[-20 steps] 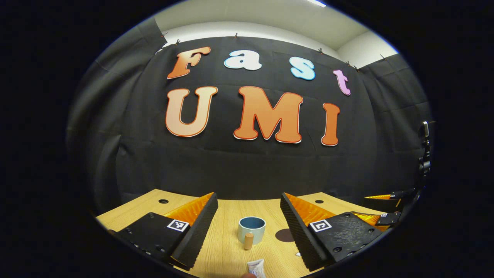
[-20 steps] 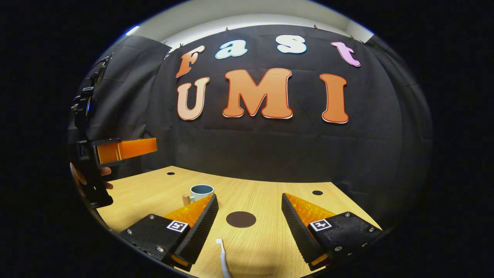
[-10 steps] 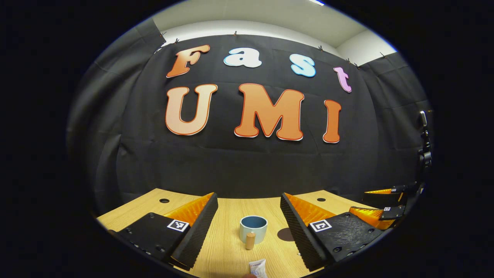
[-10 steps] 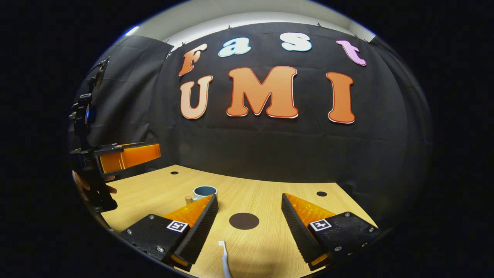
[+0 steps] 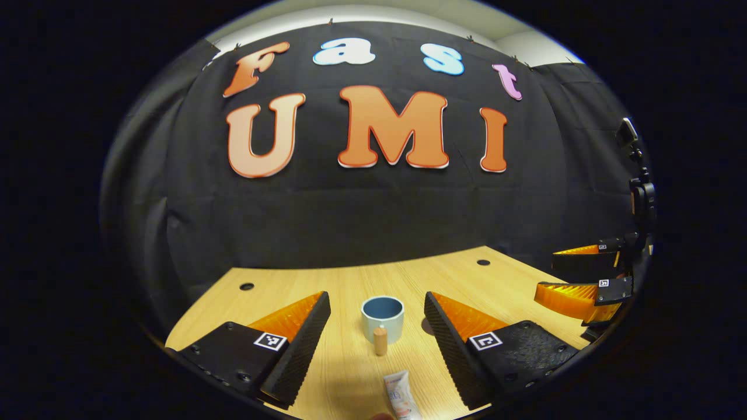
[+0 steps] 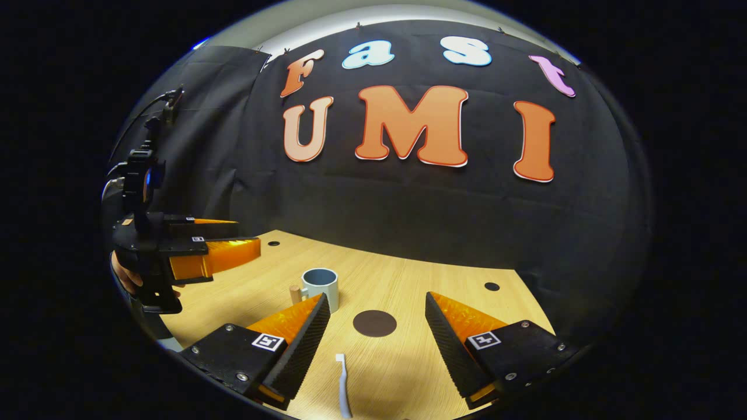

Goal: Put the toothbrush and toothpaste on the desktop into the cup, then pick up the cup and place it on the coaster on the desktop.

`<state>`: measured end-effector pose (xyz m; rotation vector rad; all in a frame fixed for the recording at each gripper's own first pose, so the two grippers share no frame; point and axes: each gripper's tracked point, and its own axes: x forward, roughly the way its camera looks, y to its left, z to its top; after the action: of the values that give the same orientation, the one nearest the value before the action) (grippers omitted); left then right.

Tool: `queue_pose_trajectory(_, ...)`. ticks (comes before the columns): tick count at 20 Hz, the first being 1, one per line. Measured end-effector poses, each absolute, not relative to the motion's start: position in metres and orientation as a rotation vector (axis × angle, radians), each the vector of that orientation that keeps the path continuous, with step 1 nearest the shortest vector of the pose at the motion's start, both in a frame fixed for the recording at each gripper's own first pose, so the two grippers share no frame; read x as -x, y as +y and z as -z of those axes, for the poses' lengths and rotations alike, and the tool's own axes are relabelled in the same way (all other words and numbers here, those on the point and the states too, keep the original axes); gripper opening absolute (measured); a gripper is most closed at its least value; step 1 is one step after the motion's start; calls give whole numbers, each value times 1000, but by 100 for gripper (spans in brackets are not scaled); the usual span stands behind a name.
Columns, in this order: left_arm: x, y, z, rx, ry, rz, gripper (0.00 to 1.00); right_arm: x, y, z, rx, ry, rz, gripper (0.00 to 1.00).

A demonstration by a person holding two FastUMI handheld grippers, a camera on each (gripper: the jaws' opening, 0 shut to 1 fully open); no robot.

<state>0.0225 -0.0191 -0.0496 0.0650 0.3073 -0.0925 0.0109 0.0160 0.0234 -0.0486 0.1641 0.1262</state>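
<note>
**Both grippers wide and empty above the desktop, nothing yet in the cup**

The left gripper (image 5: 377, 303) has its fingers spread wide and grips nothing; between them, lower in the left gripper view, the toothpaste (image 5: 399, 395) lies flat on the desktop (image 5: 502, 280), with the cup (image 5: 382, 318) standing upright farther ahead, its wooden handle (image 5: 380, 340) facing the camera. The right gripper (image 6: 377, 303) is likewise wide apart and empty. The toothbrush (image 6: 342, 385) lies on the wood between its fingers, head pointing away toward the coaster (image 6: 374, 322), a dark round disc just beyond. The cup in that view (image 6: 320, 283) sits behind the tip of the gripper's left finger, beside the coaster and apart from it.

The toothpaste looks like a small soft tube, light and yielding; a firm squeeze could deform it, so the stiffer end near the cap or the crimped tail seems the better hold. The toothbrush is probably light, stiff and thin, lying low on the wood, so the fingers would need to come right down and close across the handle's middle. The cup appears ceramic, heavier and smooth; gripping its wall or the handle would suit it, and it could slip or tip if caught off-centre.
</note>
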Motion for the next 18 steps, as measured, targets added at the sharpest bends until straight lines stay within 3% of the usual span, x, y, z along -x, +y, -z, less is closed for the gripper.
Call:
queue_pose_trajectory(7, -24, -36, 117, 26, 681, 162, 98, -12, 34, 11, 37, 406, -229, 92)
queue_pose_trajectory(11, -19, -35, 127, 52, 864, 164, 98, -11, 47, 43, 39, 574, -294, 82)
queue_pose_trajectory(13, -4, -37, 138, 98, 1030, 168, 98, -6, 52, 63, 39, 689, -323, 76)
queue_pose_trajectory(15, -6, -34, 145, 117, 1108, 158, 99, -6, 58, 80, 26, 770, -351, 72)
queue_pose_trajectory(16, -8, -32, 144, 115, 1130, 153, 99, -4, 59, 91, 27, 811, -362, 64)
queue_pose_trajectory(18, -6, -30, 139, 107, 1178, 149, 98, -2, 61, 108, 25, 881, -375, 63)
